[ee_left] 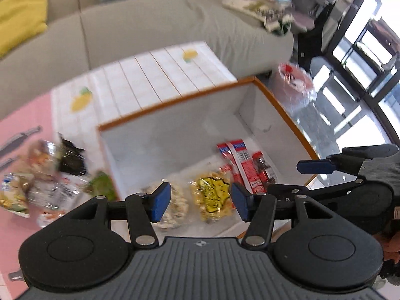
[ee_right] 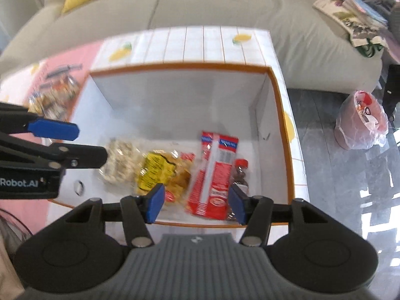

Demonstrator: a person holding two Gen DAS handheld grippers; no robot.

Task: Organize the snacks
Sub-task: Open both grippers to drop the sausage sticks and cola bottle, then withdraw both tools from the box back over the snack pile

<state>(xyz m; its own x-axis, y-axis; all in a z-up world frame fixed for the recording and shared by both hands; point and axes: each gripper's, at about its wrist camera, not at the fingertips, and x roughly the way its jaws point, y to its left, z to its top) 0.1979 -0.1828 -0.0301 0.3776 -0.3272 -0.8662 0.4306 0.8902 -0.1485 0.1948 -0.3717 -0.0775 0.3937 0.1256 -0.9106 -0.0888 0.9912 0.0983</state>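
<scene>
Right wrist view: we see our right gripper open and empty above the white box, where a red packet lies beside a yellow packet; our left gripper hangs open too, with loose snacks left of the box

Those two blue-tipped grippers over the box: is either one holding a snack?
No. Both the left gripper and the right gripper are open and empty; the snacks lie loose in the box.
</scene>
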